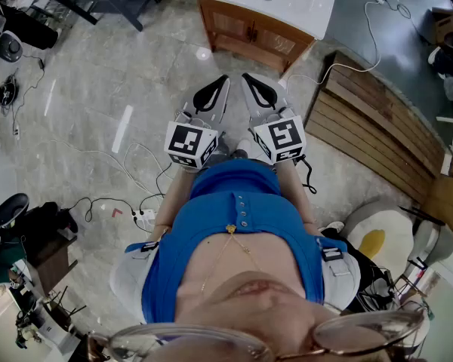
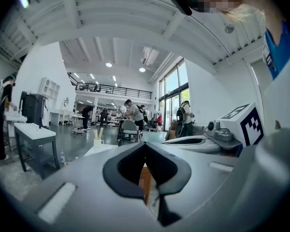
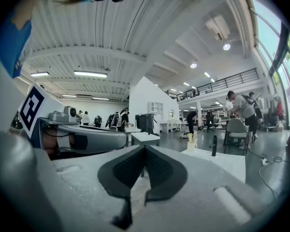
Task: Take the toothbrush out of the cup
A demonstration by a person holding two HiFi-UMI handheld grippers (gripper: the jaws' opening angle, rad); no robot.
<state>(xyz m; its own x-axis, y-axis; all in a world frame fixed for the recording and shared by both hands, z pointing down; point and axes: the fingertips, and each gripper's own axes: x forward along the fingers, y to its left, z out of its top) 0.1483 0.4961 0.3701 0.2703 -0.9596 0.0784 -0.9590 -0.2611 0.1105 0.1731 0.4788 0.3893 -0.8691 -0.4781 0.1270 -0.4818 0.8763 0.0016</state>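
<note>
A small white cup with toothbrushes standing upright in it sits on a white cabinet top, well ahead of both grippers. The right gripper view shows the same cup beside a dark bottle. In the head view the white-topped wooden cabinet stands across the floor from me. My left gripper and right gripper are held side by side in front of my body, pointing at the cabinet. Both are shut with nothing between the jaws, as the left gripper and right gripper show up close.
A slatted wooden platform lies to the right of the cabinet. Cables and a power strip trail over the grey floor at the left. A white and yellow seat is at my right. People, a chair and tables stand far behind.
</note>
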